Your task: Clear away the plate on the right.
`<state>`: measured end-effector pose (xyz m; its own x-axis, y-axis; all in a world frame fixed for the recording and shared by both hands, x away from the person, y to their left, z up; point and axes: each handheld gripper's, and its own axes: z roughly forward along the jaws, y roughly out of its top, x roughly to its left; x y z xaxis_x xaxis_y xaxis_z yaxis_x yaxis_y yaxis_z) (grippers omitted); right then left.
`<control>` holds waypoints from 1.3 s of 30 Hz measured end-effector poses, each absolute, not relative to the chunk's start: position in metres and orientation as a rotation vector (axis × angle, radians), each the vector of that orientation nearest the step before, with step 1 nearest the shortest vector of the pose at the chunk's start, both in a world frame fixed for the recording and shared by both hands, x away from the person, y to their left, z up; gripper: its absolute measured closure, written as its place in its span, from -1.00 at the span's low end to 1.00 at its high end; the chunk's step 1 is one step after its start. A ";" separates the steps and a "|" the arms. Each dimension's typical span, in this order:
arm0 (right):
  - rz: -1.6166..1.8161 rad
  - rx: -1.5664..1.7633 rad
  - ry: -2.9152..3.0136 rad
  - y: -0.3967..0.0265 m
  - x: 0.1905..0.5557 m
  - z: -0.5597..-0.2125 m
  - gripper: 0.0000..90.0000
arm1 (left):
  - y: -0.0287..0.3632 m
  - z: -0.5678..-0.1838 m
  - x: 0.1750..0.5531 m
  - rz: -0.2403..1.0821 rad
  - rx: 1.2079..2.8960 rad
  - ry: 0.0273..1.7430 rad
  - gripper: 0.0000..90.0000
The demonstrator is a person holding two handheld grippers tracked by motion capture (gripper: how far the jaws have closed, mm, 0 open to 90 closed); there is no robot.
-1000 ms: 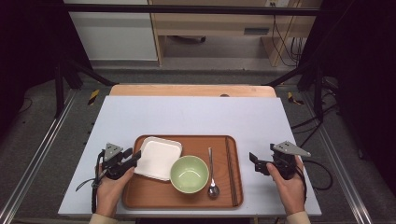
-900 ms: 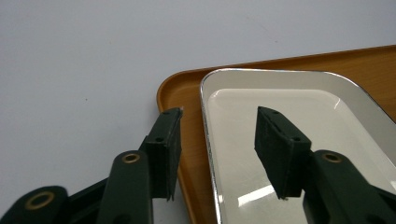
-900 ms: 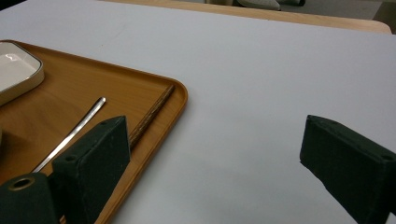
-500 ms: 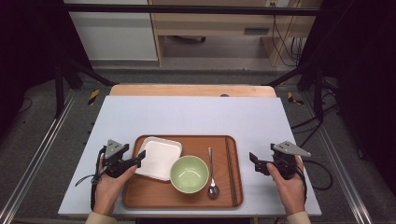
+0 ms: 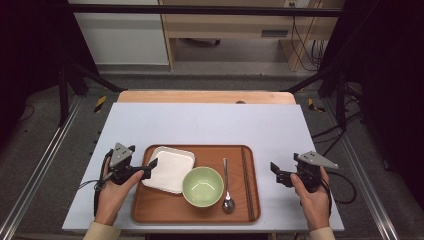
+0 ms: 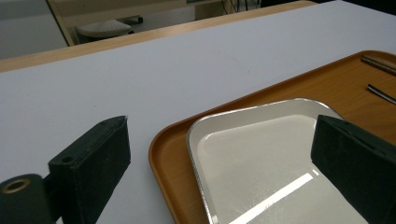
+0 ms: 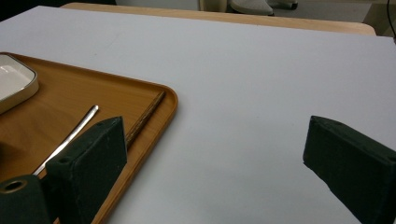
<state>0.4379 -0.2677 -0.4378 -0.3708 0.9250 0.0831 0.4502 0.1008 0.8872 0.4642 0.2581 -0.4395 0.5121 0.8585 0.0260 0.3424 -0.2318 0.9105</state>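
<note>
Since the earlier frames the left gripper (image 5: 150, 166) has drawn back slightly toward the left edge of the tray (image 5: 250, 200), and its jaws have just been opening; they now stand wide, one outside the tray's rim and one over the white square plate (image 5: 170, 167), with the plate's near-left corner between them but untouched by either pad. That plate lies flat in the tray's far-left part, just beside the green bowl (image 5: 202, 186), and the spoon (image 5: 226, 190) and chopsticks (image 5: 245, 182) lie to the right of the bowl. On the right, well apart from the tray, the right gripper (image 5: 276, 172) rests low over the bare table (image 5: 210, 122), jaws wide with nothing between them. Judgement: the placing of the plate appears complete and the release is the step in hand. A next move calls for the left gripper to clear the rim without nudging the plate.
</note>
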 end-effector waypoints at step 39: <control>1.200 1.374 1.802 -0.287 0.442 -0.451 -0.78 | 0.305 -0.454 0.464 0.740 1.675 0.951 -0.90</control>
